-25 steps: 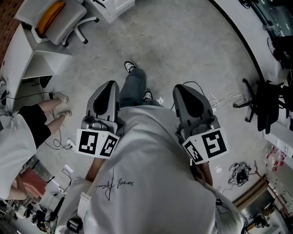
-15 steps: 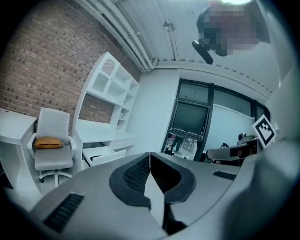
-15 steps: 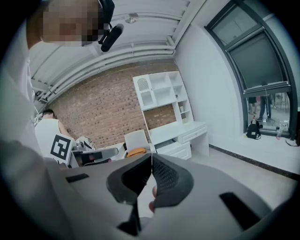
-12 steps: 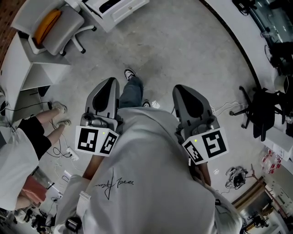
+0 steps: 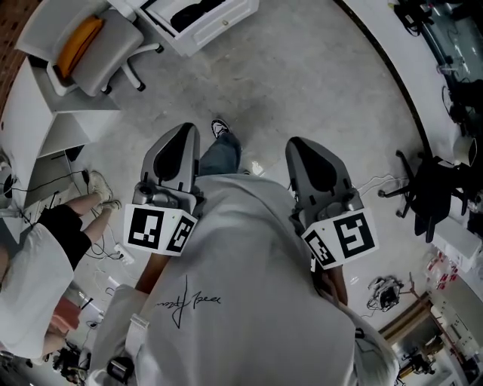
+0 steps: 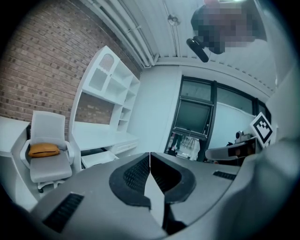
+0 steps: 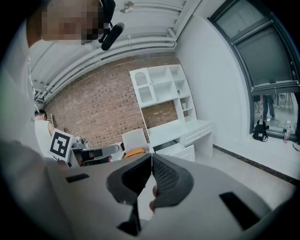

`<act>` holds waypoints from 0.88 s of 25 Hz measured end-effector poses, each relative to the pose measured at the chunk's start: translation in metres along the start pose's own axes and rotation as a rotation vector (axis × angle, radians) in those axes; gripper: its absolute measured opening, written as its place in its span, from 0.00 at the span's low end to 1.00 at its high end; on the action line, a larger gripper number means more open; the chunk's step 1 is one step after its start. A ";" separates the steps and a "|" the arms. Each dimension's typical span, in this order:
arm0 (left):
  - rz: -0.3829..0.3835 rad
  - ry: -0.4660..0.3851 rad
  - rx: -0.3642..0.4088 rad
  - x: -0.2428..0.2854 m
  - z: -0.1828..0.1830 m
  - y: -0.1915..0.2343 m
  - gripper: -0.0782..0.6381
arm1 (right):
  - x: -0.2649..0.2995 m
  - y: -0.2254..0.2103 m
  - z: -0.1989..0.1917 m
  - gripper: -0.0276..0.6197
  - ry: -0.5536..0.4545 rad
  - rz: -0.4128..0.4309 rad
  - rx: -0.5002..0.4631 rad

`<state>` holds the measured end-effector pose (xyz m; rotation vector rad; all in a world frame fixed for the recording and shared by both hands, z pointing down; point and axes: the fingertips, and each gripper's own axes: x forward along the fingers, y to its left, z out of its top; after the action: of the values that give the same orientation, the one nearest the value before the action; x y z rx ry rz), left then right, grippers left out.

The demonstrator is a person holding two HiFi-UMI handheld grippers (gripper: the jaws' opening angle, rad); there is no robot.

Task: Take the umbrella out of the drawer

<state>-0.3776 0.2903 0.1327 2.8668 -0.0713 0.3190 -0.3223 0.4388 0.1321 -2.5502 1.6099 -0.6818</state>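
Note:
An open white drawer (image 5: 219, 25) shows at the top of the head view, with a dark thing (image 5: 196, 12) lying in it, probably the umbrella. My left gripper (image 5: 182, 139) and right gripper (image 5: 305, 151) are held side by side in front of my body, well short of the drawer, both shut and empty. In the left gripper view the left gripper (image 6: 150, 161) has its jaws meeting, and the drawer (image 6: 97, 159) stands out from the desk. The right gripper (image 7: 151, 169) also has its jaws together, with the drawer (image 7: 180, 150) far ahead.
A white swivel chair (image 5: 113, 47) with an orange cushion (image 5: 81, 34) stands left of the drawer. Another person (image 5: 45, 249) stands at the left. A black office chair (image 5: 434, 185) and loose cables (image 5: 383, 290) lie at the right. My foot (image 5: 219, 128) is on the concrete floor.
The drawer and the chair have slid down into the head view as I walk toward them, and the dark thing in the drawer now shows. Both grippers stay shut in front of me.

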 end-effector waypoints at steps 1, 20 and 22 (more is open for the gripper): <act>0.001 0.001 -0.001 0.005 0.003 0.006 0.13 | 0.007 -0.001 0.004 0.08 0.003 -0.005 -0.012; -0.007 -0.057 -0.026 0.074 0.049 0.087 0.13 | 0.111 -0.020 0.068 0.08 -0.006 -0.023 -0.065; -0.003 -0.061 -0.030 0.077 0.050 0.093 0.13 | 0.116 -0.019 0.073 0.08 -0.013 -0.016 -0.067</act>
<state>-0.2992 0.1864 0.1254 2.8467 -0.0818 0.2282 -0.2358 0.3330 0.1105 -2.6106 1.6378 -0.6221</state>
